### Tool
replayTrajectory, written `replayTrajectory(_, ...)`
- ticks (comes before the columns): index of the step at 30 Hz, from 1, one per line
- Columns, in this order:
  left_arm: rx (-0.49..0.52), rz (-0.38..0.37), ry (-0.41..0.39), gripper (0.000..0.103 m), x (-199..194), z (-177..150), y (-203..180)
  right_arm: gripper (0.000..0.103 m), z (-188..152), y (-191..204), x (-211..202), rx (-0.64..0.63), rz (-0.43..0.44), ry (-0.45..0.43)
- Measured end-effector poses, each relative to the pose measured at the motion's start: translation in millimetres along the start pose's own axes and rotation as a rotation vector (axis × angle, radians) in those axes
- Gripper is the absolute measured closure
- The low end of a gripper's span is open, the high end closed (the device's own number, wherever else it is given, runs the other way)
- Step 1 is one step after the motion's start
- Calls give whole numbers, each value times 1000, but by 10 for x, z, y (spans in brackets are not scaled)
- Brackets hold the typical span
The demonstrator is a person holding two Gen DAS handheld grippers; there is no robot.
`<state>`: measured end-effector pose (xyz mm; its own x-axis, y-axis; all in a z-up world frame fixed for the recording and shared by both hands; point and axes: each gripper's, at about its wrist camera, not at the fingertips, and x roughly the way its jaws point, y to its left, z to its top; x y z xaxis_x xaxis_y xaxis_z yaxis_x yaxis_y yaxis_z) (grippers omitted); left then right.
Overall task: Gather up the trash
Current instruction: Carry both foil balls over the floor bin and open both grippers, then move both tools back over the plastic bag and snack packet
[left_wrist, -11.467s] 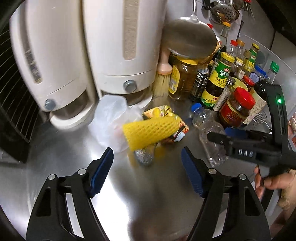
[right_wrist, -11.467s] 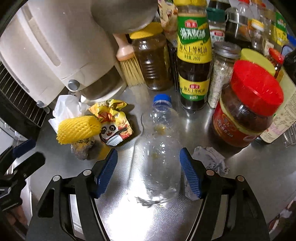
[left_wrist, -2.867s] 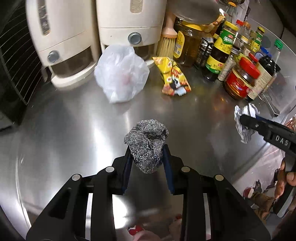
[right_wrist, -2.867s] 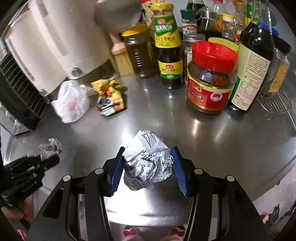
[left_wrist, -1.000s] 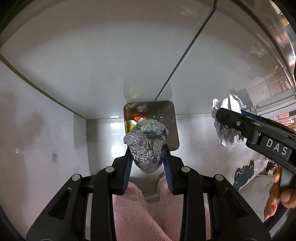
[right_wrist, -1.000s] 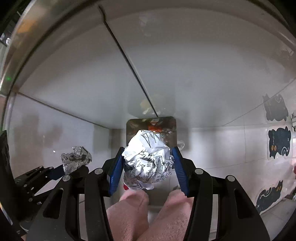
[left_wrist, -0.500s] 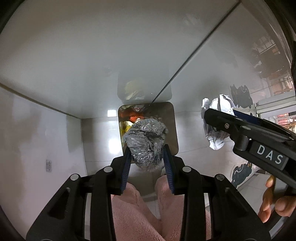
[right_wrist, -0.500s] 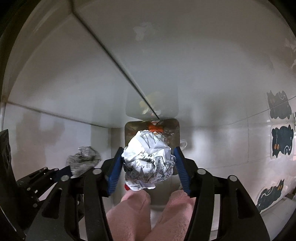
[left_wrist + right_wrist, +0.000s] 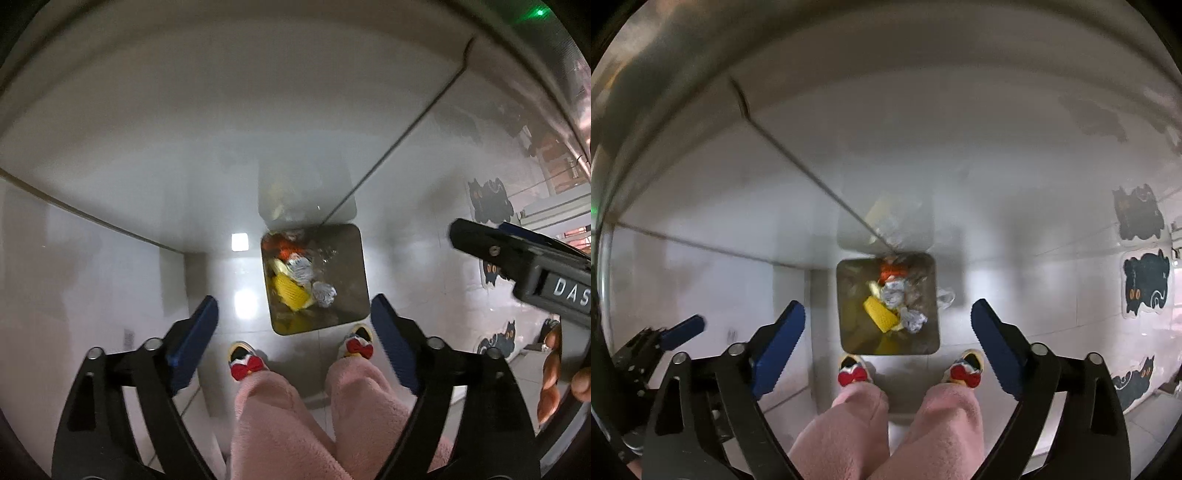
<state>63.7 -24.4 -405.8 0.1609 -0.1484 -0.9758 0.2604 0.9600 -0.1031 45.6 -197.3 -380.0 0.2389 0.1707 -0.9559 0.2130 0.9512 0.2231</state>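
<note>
Trash (image 9: 295,280) lies in the bin (image 9: 356,266) on the floor by the person's slippers, both grippers, left (image 9: 293,341) and right (image 9: 888,345), poised above it with fingers just spread wide and empty so the wads could drop straight in.

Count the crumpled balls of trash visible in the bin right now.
2: one ball mid-bin beside the yellow foam net, another ball just below it, nearer the slippers. Others may lie buried in the bin.

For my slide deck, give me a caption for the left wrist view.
Left gripper open above the trash bin on the floor, crumpled waste inside.
</note>
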Motion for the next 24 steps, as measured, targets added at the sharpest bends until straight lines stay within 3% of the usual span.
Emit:
replayTrajectory(4,1,3,-46,13,-307,-17,23,5,15,-61,-271,12,32,-32)
replayTrajectory(13,34,-8,-173,8,-1035,75,9,5,109,76,-1038,-42,74,-145)
replayTrajectory(24,70,25,-339,8,-1826,537,-3,4,700,68,-1737,-40,80,-310)
